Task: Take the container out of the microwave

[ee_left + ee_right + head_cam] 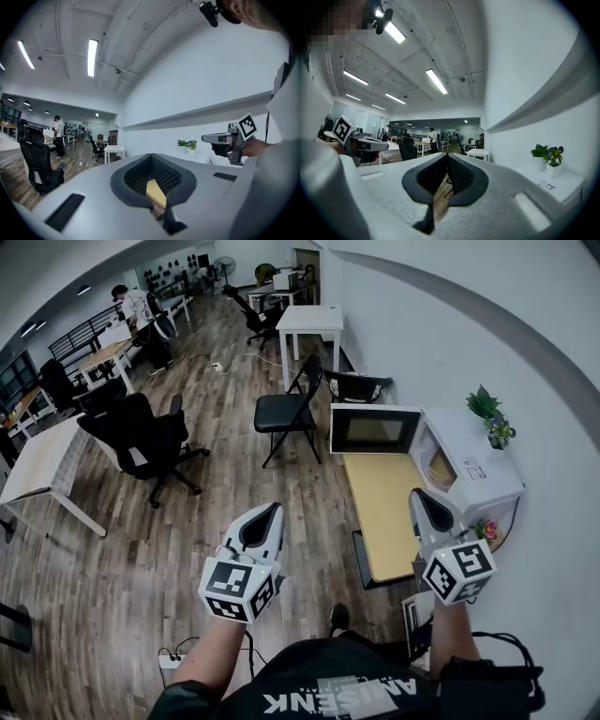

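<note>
Black shirt (319, 690) fills the bottom edge of the head view, and two arms reach out from it. Each hand holds a claw, and both point level.

The left claw (274, 508) is closed tight with nothing in it. It hangs over bare wood floor (122, 568). That floor is wide and open on its left side, all the way to the black office chair (141, 437).

The right claw (419, 494) is closed tight too, and it is empty. It hangs over the right edge of the low yellow table (380, 507), near the front corner of the white microwave (478, 470). It does not touch the microwave.

The microwave stands by the white wall (525, 362), just beside the table's right side. Its door (373, 429) is swung wide open and sticks out across the far end of the table. The folding chair (286, 413) stands just beside the door's left edge, so that spot is tight.

The container (441, 468) is inside the lit microwave. It shows only as a pale round shape, too small to see well. The table top between the claw and the open mouth is bare.

A green plant (489, 413) sits at the far end of the microwave's top, close to the wall.
</note>
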Motion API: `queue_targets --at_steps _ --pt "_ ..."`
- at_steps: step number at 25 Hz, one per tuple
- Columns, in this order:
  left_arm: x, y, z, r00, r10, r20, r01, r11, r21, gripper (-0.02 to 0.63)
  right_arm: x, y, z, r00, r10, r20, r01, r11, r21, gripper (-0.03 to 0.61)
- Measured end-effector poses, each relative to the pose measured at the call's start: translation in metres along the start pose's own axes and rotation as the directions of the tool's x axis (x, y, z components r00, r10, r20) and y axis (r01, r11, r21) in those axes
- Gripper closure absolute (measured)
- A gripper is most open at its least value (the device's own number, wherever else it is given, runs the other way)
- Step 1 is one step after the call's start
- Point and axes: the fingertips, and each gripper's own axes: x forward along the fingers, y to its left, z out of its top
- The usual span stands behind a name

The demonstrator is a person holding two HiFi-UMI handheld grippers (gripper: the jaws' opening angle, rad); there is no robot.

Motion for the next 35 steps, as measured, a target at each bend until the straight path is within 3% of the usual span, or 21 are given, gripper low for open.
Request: queue_targets --at_steps 13,25,33,35 --pt "0.142 -0.005 0.008 0.999 -0.033 -0.019 0.032 0.999 -0.035 0.611 0.068 -0.114 -0.001 1.000 0.018 0.011 -0.018 1.000 0.021 0.572" --pt "0.256 -0.033 0.008 0.994 -0.098 -0.041 0.098 0.995 -0.015 0.611 0.082 -0.203 -0.020 0.999 -0.046 -0.006 0.046 0.998 0.045 0.567" --pt "0.319 -0.055 -0.005 0.975 -0.216 -0.058 0.216 0.976 -0.010 0.609 0.086 -0.245 -0.034 0.991 -0.135 -0.006 0.135 0.989 0.053 0.549" --pt "0.333 -0.057 -0.009 0.962 -0.265 -0.066 0.265 0.964 -0.014 0.555 0.087 -0.249 -0.038 0.984 -0.177 -0.017 0.178 0.983 0.056 0.541"
